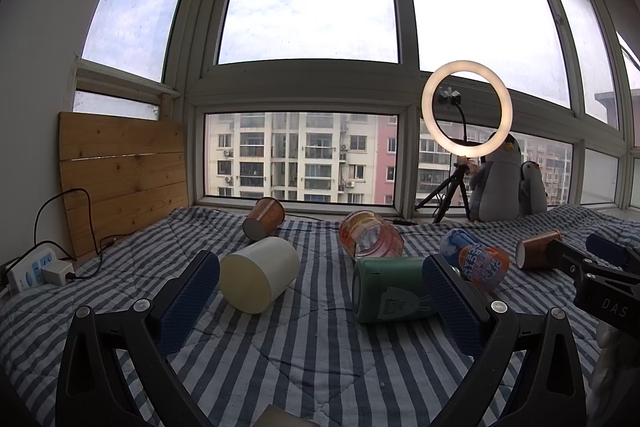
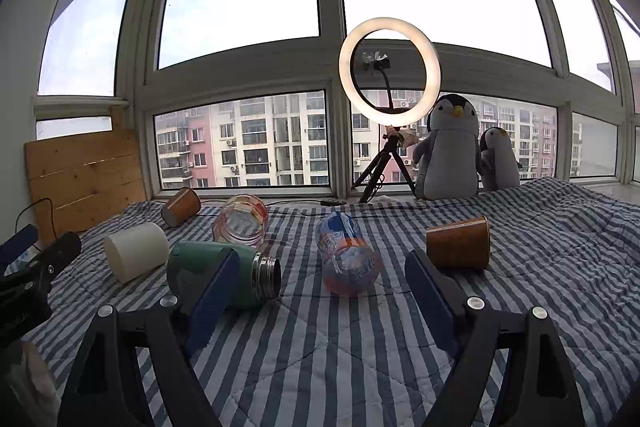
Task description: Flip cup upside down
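Observation:
Several cups lie on their sides on a striped quilt (image 1: 312, 355). A cream cup (image 1: 260, 273) (image 2: 136, 251) is at the left, a green flask (image 1: 388, 289) (image 2: 220, 273) in the middle. A blue-orange printed cup (image 1: 476, 259) (image 2: 346, 255), a clear orange-printed jar (image 1: 370, 235) (image 2: 240, 219) and two brown paper cups (image 1: 264, 219) (image 2: 460, 243) lie around them. My left gripper (image 1: 320, 291) is open and empty, just short of the cream cup and flask. My right gripper (image 2: 320, 287) is open and empty, facing the blue-orange cup.
A ring light on a tripod (image 2: 390, 67) and two plush penguins (image 2: 452, 147) stand at the window sill. A wooden board (image 1: 120, 175) leans at the left wall, with a power strip and cable (image 1: 36, 271) beside it. The right gripper shows in the left wrist view (image 1: 600, 267).

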Tool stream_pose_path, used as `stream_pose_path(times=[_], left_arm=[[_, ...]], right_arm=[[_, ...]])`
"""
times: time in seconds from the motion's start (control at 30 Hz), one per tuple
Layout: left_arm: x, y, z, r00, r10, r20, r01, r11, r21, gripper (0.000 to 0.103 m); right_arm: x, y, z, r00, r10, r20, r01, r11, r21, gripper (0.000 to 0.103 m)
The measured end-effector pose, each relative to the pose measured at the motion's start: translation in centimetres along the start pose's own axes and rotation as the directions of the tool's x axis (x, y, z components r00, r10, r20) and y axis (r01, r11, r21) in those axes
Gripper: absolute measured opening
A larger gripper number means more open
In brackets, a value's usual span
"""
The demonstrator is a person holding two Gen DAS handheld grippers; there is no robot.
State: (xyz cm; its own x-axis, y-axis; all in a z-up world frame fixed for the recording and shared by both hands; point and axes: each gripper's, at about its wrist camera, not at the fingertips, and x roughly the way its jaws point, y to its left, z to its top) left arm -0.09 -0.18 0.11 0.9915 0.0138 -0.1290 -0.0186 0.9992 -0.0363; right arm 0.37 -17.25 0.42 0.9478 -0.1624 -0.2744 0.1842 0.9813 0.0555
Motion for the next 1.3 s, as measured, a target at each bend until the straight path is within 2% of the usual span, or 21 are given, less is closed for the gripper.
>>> stream_pose_path(times=[1.07,1.3], left_arm=[[0.3,-0.3,-0.2,1.000,0.015,-0.019,-0.015,1.000,0.010,0.103],[0.3,0.9,-0.2,0.999,0.024,-0.023,-0.025,0.999,-0.040,0.103]], right_arm=[[0.0,0.1,-0.1,1.000,0.001,-0.001,-0.001,1.000,0.003,0.082],[0.2,-0.2,-0.1,1.000,0.004,-0.013,-0.003,0.999,0.032,0.082]])
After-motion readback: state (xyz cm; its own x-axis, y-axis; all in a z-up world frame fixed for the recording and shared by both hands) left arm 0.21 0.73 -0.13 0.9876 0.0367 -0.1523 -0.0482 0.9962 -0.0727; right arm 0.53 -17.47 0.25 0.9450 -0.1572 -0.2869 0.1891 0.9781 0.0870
